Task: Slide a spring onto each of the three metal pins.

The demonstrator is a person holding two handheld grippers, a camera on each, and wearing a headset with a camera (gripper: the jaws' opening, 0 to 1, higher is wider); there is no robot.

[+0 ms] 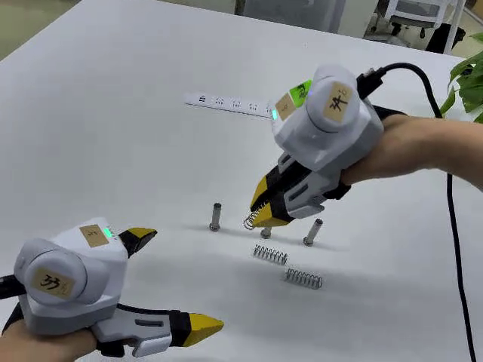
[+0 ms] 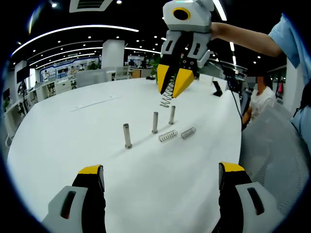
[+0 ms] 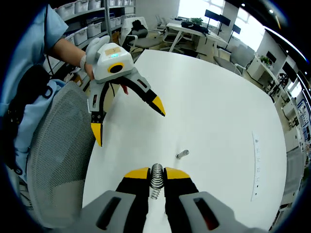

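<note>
Three short metal pins stand upright on the white table [image 1: 98, 128]: one at the left [image 1: 216, 216], one in the middle [image 1: 266, 232] partly behind my right gripper, one at the right [image 1: 312, 232]. All three are bare. My right gripper [image 1: 260, 215] is shut on a spring [image 1: 251, 220], which hangs just above and left of the middle pin. Two more springs [image 1: 270, 255] [image 1: 303, 278] lie flat in front of the pins. My left gripper [image 1: 177, 280] hovers open at the near left, holding nothing. In the right gripper view the spring [image 3: 156, 177] is pinched between the yellow tips.
A white power strip [image 1: 226, 103] lies at the back of the table. A black cable [image 1: 450, 196] runs from the right gripper along the right side. A green plant [image 1: 469, 79] stands at the far right corner. A grey mesh chair [image 3: 53, 160] is beside the table.
</note>
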